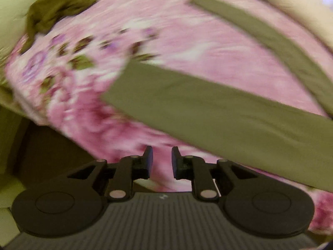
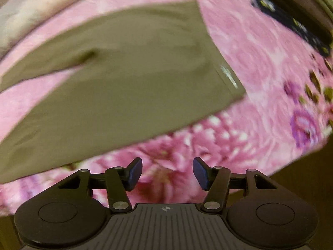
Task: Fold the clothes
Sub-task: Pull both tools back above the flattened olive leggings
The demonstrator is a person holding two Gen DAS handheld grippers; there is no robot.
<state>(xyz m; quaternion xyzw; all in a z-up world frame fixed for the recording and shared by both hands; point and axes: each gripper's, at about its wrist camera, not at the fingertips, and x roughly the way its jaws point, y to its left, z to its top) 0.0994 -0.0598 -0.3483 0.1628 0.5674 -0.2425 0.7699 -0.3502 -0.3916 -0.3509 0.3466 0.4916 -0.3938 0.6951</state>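
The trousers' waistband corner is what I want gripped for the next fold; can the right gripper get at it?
Probably yes: the right gripper is open and empty, and the waistband corner of the olive trousers lies flat and uncovered on the pink floral bedspread ahead.

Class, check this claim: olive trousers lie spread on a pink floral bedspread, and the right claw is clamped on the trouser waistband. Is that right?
One thing is wrong. The trousers do lie spread on the bedspread, but the right claw grips nothing: the right wrist view shows its jaws apart, only bedspread between them, with the trousers lying beyond the fingertips.
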